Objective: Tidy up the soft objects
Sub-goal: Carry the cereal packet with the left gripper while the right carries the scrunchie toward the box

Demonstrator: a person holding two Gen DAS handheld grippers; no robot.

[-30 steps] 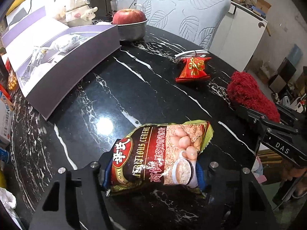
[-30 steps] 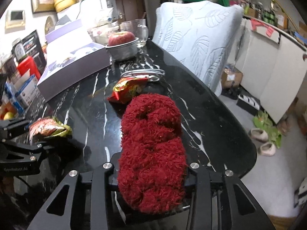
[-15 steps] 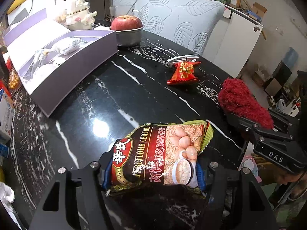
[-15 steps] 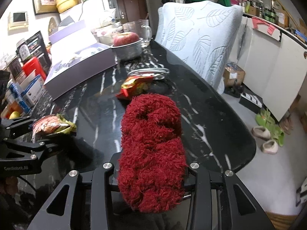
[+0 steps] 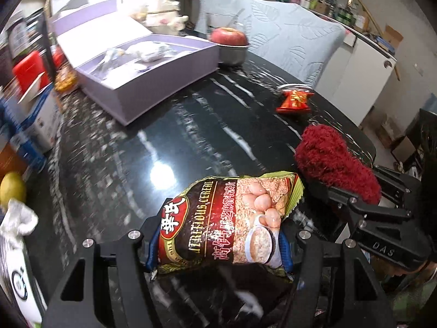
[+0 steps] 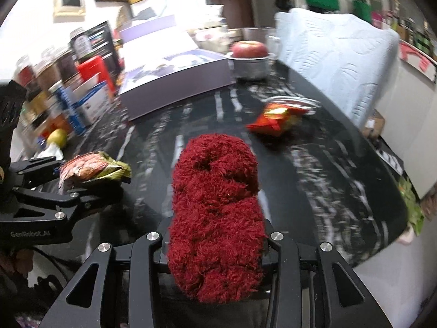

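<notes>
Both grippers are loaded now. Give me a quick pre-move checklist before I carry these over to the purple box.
1. Left gripper shut on the cereal packet: ok.
2. Right gripper shut on the red fluffy item: ok.
3. Purple box open on top: ok; it already holds some wrapped items, and free room inside: cannot tell.
4. Table bare between the grippers and the box: ok.
5. Steel bowl with the apple right beside the box's far corner: not ok, keep off it.
6. Small red packet not yet collected: not ok.
</notes>
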